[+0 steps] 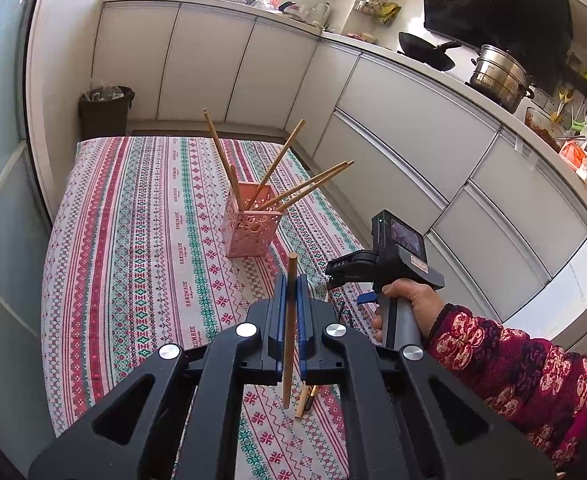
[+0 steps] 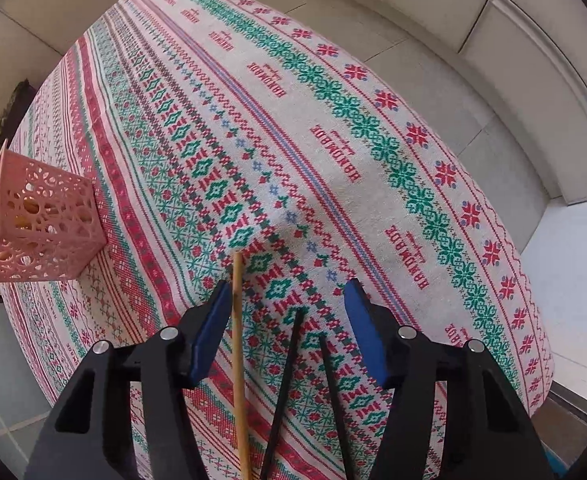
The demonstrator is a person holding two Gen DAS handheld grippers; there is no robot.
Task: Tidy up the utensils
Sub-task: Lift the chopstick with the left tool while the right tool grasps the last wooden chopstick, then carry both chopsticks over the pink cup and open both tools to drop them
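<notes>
Chopsticks of light wood [image 1: 267,178] are already standing in the pink perforated plastic holder [image 1: 249,226] on the patterned tabletop [image 1: 141,248]. Left tool [image 1: 290,292] is clenching a brown wooden chopstick [image 1: 290,320]; right tool [image 2: 287,320] is hanging released over one pale [image 2: 239,360] and two black chopsticks [image 2: 289,364] remaining.

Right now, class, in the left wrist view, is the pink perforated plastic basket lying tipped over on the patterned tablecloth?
No, the pink perforated plastic basket stands upright on the patterned tablecloth, with wooden chopsticks leaning out of it.

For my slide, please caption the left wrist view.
Left gripper clamps one wooden chopstick upright, facing the pink basket.
</notes>
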